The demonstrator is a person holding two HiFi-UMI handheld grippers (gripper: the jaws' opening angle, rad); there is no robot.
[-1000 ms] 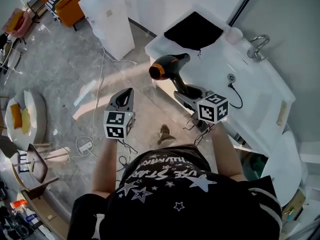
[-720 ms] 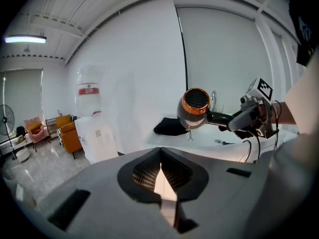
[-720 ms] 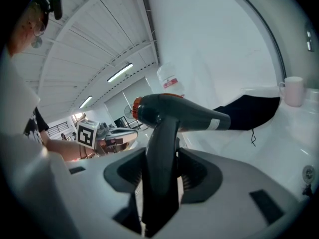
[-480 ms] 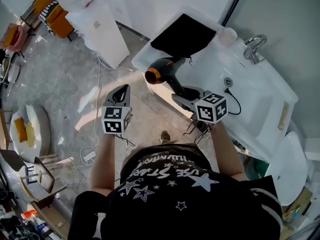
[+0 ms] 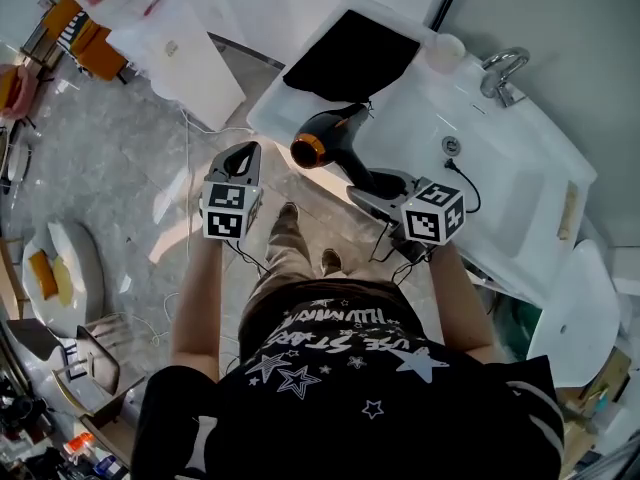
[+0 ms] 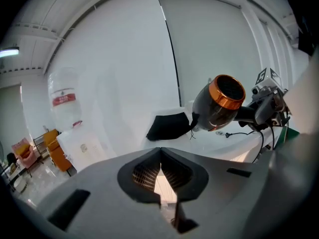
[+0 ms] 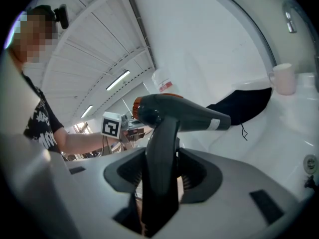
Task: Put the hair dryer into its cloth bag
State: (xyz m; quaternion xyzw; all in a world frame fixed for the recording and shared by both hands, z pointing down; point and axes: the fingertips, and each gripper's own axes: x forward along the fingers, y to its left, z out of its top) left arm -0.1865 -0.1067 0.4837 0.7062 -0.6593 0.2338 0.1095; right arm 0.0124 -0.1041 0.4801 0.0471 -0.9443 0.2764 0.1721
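My right gripper (image 5: 385,183) is shut on the handle of a black hair dryer (image 5: 338,138) with an orange rear ring, held in the air at the near left corner of a white countertop (image 5: 420,118). The dryer (image 7: 172,114) stands upright between the jaws in the right gripper view. A black cloth bag (image 5: 350,56) lies flat at the far left end of the counter, beyond the dryer; it also shows as the bag (image 6: 168,126) in the left gripper view. My left gripper (image 5: 245,158) is shut and empty, left of the dryer (image 6: 219,102).
A sink basin with a tap (image 5: 500,73) and drain (image 5: 451,146) lies right of the bag. A white cup (image 5: 447,48) stands by the wall. A black power cord (image 5: 470,190) trails over the counter. A white bin (image 5: 180,53) stands on the floor to the left.
Both grippers have moved toward the counter; the left one has come closer to the dryer. The dryer now hangs nearer the black bag. Both jaws stay as they were.
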